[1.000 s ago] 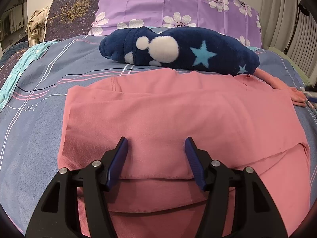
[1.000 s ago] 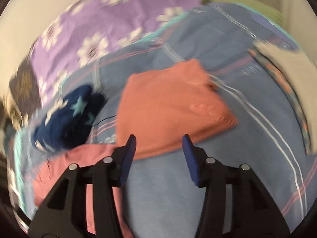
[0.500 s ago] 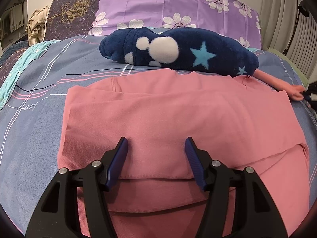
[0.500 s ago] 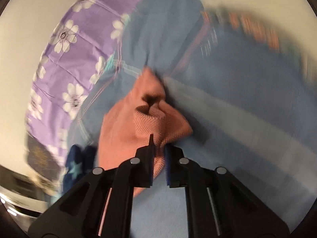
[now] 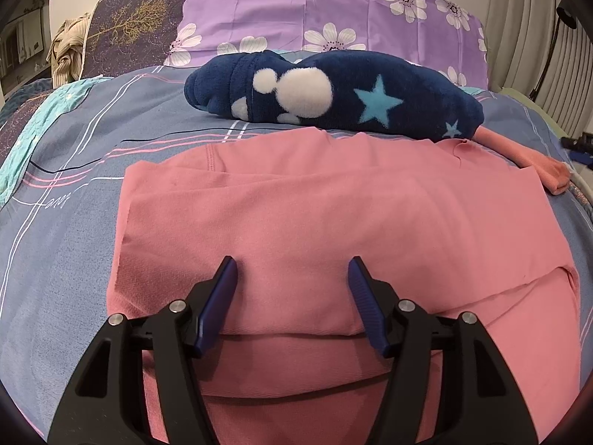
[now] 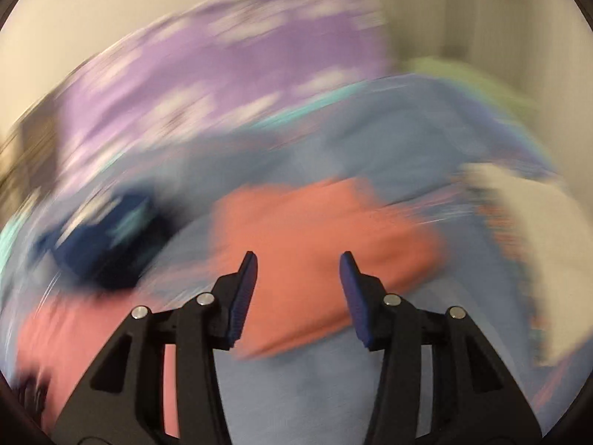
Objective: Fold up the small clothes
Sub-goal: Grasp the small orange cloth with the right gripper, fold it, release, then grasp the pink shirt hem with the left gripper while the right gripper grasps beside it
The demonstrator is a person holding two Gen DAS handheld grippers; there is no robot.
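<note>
A pink garment (image 5: 333,222) lies spread and partly folded on the bed, filling the left wrist view. My left gripper (image 5: 292,270) hovers just over its near fold, open, with nothing gripped. In the blurred right wrist view an orange-pink folded cloth (image 6: 315,237) lies on the blue sheet. My right gripper (image 6: 298,259) is above its near edge; its jaws are opening and nothing sits between them. The pink garment (image 6: 74,326) shows at the lower left there. The orange cloth's edge (image 5: 548,174) peeks in at the right of the left wrist view.
A navy fleece piece (image 5: 333,96) with white spots and blue stars lies beyond the pink garment. Purple flowered pillows (image 5: 315,11) stand at the bed head. The blue striped sheet (image 5: 66,193) covers the bed. A white cloth (image 6: 537,244) lies at the right.
My right gripper was shut on the orange-pink cloth half a second ago; it has let go, drawn back and rolled, and the cloth lies flat. The left gripper has not moved.
</note>
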